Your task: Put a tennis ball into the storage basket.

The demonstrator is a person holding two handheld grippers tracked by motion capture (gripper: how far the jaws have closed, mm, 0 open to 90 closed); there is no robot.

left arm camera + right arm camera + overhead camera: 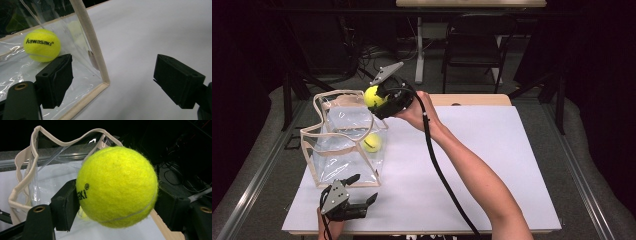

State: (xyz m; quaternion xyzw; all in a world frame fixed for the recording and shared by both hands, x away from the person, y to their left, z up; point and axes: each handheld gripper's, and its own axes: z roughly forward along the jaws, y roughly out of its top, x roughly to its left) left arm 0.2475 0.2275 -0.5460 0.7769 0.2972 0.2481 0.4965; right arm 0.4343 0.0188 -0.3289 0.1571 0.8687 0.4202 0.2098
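Fuzzy yellow-green tennis ball (117, 187), black lettering, pale seam, pinched by right gripper (379, 98) above clear beige-trimmed bag (343, 140). Left gripper (362, 189) spread, empty.

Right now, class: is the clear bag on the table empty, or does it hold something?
Not empty. One tennis ball lies inside the clear bag, seen through its wall; its top gapes open.

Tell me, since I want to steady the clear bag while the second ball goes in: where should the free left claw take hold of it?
Grip the clear bag by its beige-trimmed near corner edge, coming from the near side where the open left claw already sits. That vertical trim looks stiff and narrow enough to pinch, unlike the slack clear walls. It also stays clear of the top opening, where the right claw holds the tennis ball.
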